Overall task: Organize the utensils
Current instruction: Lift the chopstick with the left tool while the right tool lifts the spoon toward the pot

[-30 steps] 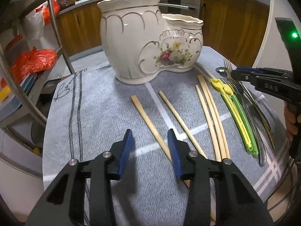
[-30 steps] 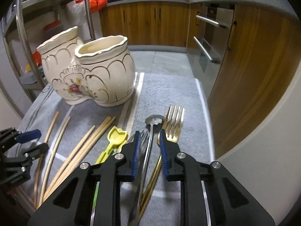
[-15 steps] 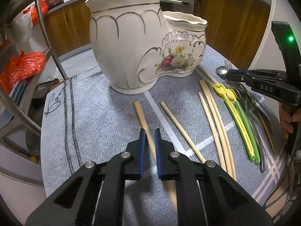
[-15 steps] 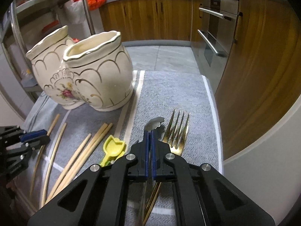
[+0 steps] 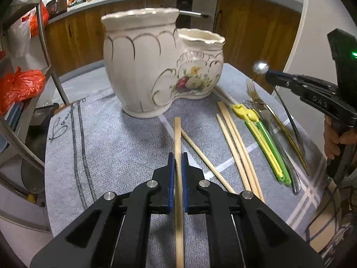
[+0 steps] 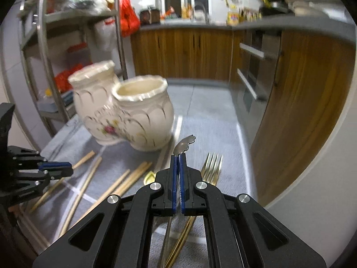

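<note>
Clamping a chopstick, left gripper; right gripper, perhaps marked "DAS", pinches a spoon.

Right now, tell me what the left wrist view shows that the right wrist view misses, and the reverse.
Only the left wrist view shows the green and yellow plastic utensils full length, and a hand behind the right gripper. Only the right wrist view shows the spoon clamped close up. Both show the ceramic holder, the gold fork, and the left gripper gripping a chopstick.
</note>
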Tool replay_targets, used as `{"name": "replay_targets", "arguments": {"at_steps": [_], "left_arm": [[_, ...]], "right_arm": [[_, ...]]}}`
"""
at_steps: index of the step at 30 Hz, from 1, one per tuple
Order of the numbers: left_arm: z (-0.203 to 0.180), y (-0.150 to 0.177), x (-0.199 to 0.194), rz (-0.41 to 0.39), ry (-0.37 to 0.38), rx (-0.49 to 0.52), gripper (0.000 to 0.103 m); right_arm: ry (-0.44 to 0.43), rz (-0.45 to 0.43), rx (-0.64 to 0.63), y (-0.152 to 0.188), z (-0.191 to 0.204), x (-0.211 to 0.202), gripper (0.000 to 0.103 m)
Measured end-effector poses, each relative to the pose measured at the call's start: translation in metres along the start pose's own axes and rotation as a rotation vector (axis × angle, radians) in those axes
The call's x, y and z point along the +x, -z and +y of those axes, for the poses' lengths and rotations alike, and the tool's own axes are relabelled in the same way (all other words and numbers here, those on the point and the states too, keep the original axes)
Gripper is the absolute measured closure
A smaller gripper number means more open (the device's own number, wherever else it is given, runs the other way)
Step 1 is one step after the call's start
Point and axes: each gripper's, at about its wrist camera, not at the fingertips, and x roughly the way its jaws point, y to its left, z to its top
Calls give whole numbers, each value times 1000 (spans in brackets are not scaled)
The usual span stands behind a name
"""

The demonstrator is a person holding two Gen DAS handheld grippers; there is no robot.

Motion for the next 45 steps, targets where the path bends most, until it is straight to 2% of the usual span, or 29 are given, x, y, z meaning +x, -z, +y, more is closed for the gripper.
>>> {"name": "replay_targets", "arguments": {"at_steps": [3,9,11,13,19,24,29,34,39,45], "left_arm": [[-1,2,-5,-16,8,4,97],[1,7,2,20,12,-5,97],[0,8,1,18,14,-2,97],[1,7,-3,8,19,-3,97],[8,6,-25,-93,46,-4,97],[9,5,-34,-139,53,-5,97],[7,3,-40,-165,53,-4,97],[11,-2,-54,-215,56,-14,97],[18,-18,-71,-281,46,-20,97],[22,-50,-94,-398,23,-10,97]], "right_arm": [[-5,-36,-35,1,5,-11,101],[-12,63,-18,10,4,5,101],[-13,63,-3,13,5,4,101],[-21,41,0,13,6,-2,101],[-24,-125,-62,10,16,-39,101],[-6,-252,-136,13,27,-66,101],[1,-294,-152,9,30,-74,101],[-3,-298,-150,-1,33,-75,101],[-15,-322,-136,-18,34,-76,101],[-27,-339,-87,-46,29,-67,101]]}}
